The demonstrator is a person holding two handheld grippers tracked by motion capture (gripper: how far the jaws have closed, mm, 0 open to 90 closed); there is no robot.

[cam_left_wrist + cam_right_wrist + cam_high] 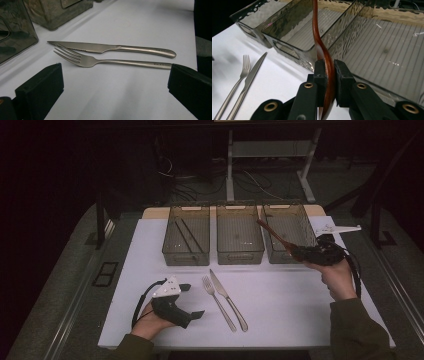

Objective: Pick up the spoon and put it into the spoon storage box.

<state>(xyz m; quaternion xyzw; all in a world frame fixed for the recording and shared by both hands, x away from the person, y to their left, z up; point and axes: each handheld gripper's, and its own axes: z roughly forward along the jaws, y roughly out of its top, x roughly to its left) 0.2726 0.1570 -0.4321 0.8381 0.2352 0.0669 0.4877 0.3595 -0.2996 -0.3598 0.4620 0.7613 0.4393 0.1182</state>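
Note:
My right gripper (300,252) is shut on a reddish-brown wooden spoon (274,236). It holds the spoon above the front edge of the right-hand clear bin (292,215), with the long handle slanting up and left. In the right gripper view the pads (320,72) clamp the spoon (318,37) by its bowl end, and the bin floor (387,50) lies beyond. A steel fork (218,302) and knife (228,300) lie side by side on the white table. My left gripper (192,300) rests open just left of them. The fork (112,62) and knife (112,48) lie ahead of its spread jaws.
Three clear bins stand in a row at the back of the table: left (186,241), middle (240,240) and right. Thin dark sticks seem to lie in the left one. A white object (342,228) sits at the far right corner. Table legs and cables are beyond.

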